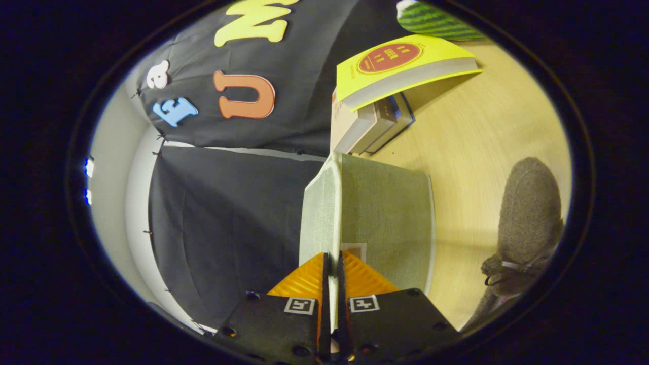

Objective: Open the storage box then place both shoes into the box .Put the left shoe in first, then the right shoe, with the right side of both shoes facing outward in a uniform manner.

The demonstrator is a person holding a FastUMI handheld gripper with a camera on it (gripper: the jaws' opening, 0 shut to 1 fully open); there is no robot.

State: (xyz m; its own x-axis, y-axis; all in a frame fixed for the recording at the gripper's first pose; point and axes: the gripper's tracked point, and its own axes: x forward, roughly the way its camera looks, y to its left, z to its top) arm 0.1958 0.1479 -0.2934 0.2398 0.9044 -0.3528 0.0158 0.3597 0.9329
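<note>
The gripper pinches the raised edge of the box lid, fingers pressed on it at twelve o'clock. Books lie at one o'clock, a grey shoe at three on the table. Opening seems underway; no shoe packed yet.

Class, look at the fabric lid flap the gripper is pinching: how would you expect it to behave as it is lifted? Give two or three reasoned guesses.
The gripper is shut on the lid flap, whose thin edge sits between the fingers.
1. It looks flat and unbent, so it is probably stiffened rather than floppy.
2. Being thin woven cloth, it is likely light.
3. The weave probably grips well and should not slip easily.
</note>
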